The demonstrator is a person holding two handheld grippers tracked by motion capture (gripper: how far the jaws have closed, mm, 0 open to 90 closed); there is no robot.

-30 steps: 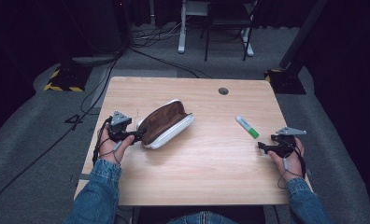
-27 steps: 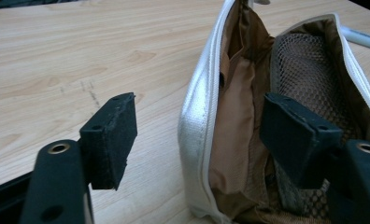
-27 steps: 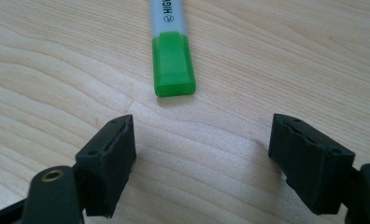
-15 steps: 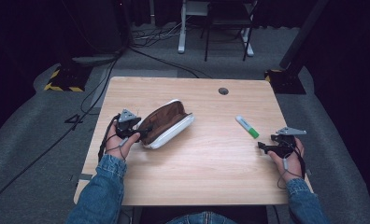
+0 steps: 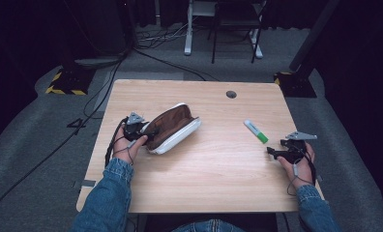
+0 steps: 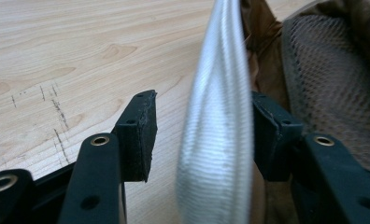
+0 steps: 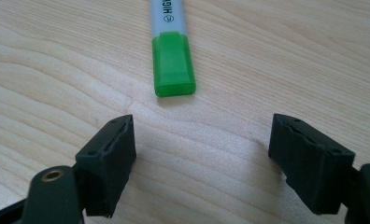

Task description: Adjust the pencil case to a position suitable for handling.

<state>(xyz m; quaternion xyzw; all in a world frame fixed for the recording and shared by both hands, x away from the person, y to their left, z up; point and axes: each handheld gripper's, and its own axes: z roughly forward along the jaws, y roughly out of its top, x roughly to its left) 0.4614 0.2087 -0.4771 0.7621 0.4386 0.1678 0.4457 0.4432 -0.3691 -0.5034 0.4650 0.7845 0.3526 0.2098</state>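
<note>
My left gripper [image 5: 143, 133] sits at the near left end of the open pouch [image 5: 172, 128], which lies on the wooden table [image 5: 218, 169] left of centre, white outside, brown lining and mesh inside. In the left gripper view its 2 jaws straddle the pouch's white rim [image 6: 218, 126]: the right pad touches the rim from the lining side, the left pad [image 6: 136, 135] stands a little clear of it. The jaws have just been closing, roughly half shut, not yet clamped. My right gripper [image 5: 279, 153] rests near the table's right edge, jaws wide apart with nothing between them, pointing at the green-capped highlighter [image 7: 171, 51] lying just ahead.
</note>
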